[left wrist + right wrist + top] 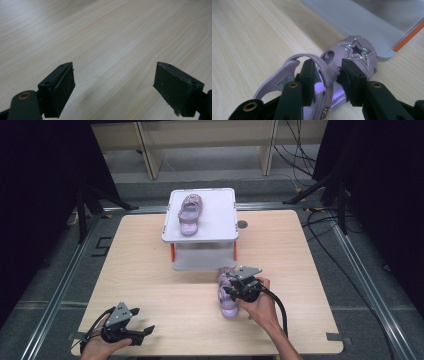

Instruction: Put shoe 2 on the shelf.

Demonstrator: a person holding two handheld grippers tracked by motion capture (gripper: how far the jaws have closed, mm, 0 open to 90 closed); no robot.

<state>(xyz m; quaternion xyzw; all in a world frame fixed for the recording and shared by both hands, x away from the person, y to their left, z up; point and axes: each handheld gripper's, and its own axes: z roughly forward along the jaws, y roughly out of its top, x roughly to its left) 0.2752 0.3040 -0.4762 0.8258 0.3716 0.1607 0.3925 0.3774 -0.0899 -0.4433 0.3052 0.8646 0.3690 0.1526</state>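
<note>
My right claw (325, 77) is narrowed around the strap of the lilac sandal (352, 53), one pad on each side of it and both seeming to press it, while the sandal lies on the table (150, 285) just in front of the white stand (200, 237), its star-trimmed toe pointing at the stand's base. A second sandal (189, 215) sits on top of that stand, well behind the one I hold. My left claw (113, 87) rests well to the left of the stand, near the table's front edge, its jaws spread wide with bare wood between them.
</note>
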